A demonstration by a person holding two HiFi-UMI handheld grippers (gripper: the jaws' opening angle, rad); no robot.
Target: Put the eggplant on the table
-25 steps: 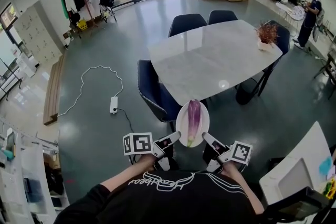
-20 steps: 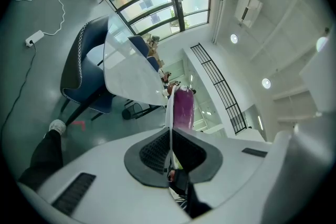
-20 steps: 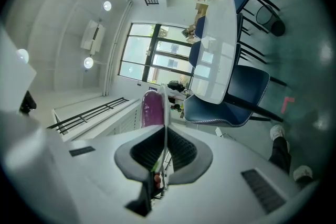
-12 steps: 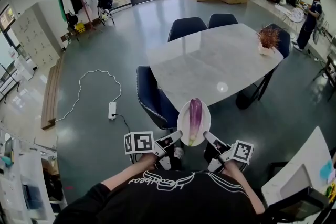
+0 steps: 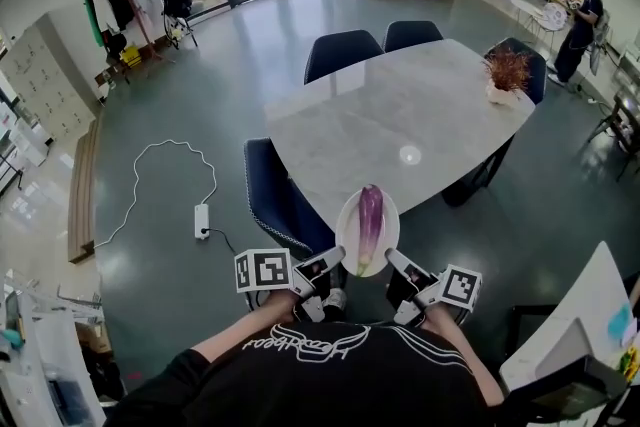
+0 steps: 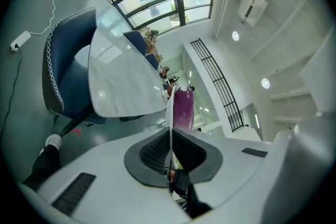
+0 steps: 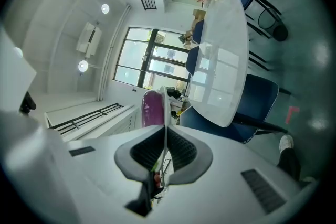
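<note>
Holding the plate (image 5: 347, 230) tight with the left claw (image 5: 336, 261), pinched shut on the rim at 8 o'clock. Same with the right claw (image 5: 391, 260), pinched shut on the rim at 4 o'clock. On the plate, up in the air, the eggplant (image 5: 369, 219), purple, lying long-ways from 12 to 6. Just past it at 12 o'clock, the big white table (image 5: 400, 110), with a blue chair (image 5: 275, 190) at 10 o'clock. Closer to the table now than a moment ago, its near edge right by the plate. Not on the table yet. Probably a little more walking, then reaching out to set it down.
</note>
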